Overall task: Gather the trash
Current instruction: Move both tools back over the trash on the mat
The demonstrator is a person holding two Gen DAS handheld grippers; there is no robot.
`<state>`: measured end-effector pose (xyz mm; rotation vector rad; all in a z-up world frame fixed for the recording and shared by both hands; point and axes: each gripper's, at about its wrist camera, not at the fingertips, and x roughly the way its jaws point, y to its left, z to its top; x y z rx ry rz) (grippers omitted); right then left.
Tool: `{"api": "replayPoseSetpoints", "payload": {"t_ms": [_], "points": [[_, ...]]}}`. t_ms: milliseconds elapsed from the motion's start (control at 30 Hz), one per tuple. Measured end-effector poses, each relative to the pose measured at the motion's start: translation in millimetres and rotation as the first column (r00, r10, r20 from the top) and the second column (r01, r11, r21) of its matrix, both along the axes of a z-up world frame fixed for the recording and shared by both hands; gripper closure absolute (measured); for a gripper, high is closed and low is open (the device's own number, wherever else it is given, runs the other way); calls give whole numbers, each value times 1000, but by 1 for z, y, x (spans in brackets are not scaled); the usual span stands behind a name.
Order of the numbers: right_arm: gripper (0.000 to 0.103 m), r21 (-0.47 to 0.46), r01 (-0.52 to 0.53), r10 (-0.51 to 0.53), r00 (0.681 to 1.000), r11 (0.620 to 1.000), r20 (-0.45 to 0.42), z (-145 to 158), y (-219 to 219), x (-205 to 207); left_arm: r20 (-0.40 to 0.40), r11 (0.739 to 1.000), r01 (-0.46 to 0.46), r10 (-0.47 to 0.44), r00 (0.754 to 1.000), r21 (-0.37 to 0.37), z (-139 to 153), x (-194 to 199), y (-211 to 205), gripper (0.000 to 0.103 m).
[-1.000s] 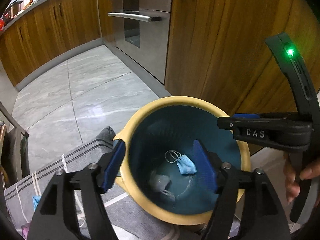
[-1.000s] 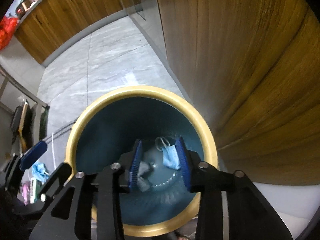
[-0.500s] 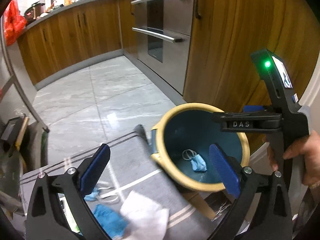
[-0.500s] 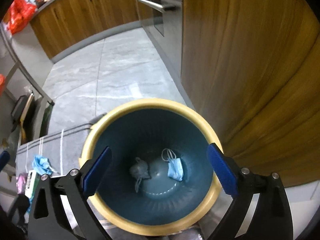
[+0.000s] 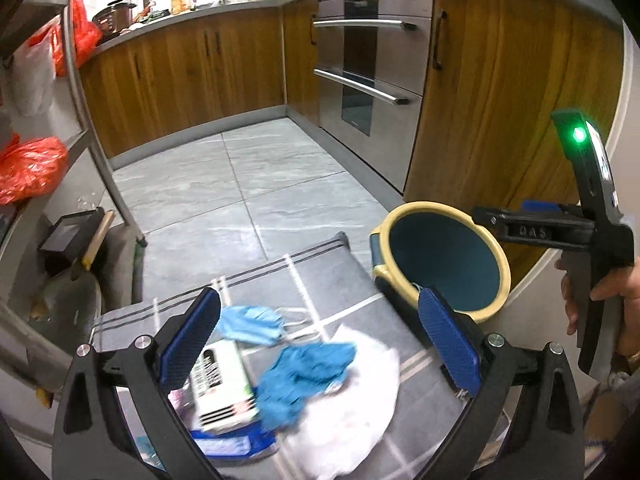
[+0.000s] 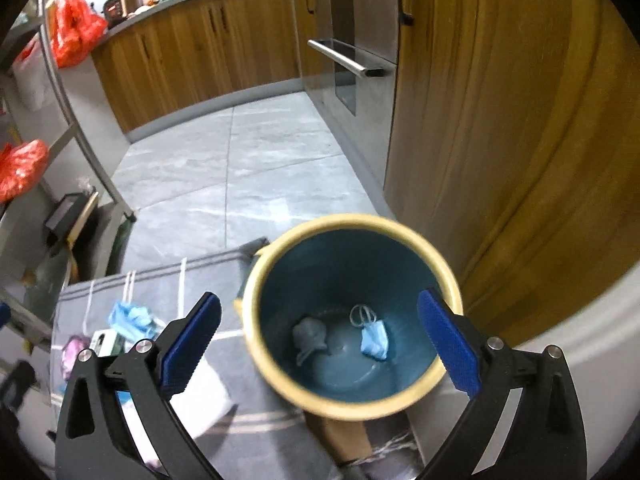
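Oven [image 5: 366, 76] beyond bin [image 6: 352, 404]; rug [image 5: 320, 276] beneath

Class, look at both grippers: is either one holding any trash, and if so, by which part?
Nothing is held. The left gripper is open above the trash on the mat; the right gripper is open over the bin.

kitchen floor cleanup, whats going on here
A person with a gripper in each hand is collecting trash into a yellow-rimmed bin. A blue face mask and a grey wad already lie inside. Both the left gripper and right gripper are open and empty; a blue glove, tissue and another mask remain on the mat.
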<state>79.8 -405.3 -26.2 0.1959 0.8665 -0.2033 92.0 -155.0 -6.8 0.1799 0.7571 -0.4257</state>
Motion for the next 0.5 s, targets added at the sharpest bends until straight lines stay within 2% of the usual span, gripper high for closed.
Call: {"api": "replayPoseSetpoints", "payload": {"t_ms": [100, 200, 333, 400, 500], "points": [[5, 52, -11, 11, 1000, 999, 5, 2, 20, -18, 9, 999, -21, 21, 1000, 35, 3, -9, 21, 5], [5, 33, 2, -2, 1000, 999, 15, 3, 41, -34, -3, 998, -46, 46, 999, 36, 0, -14, 41, 5], [5, -3, -26, 26, 998, 1000, 52, 3, 66, -48, 2, 996, -88, 88, 996, 14, -9, -22, 69, 5], [5, -27, -54, 56, 995, 998, 79, 1, 78, -53, -21, 994, -105, 105, 994, -9, -15, -22, 82, 5], [5, -39, -100, 102, 993, 994, 66, -4, 93, -54, -56, 985, -164, 161, 985, -54, -21, -18, 102, 5]]}}
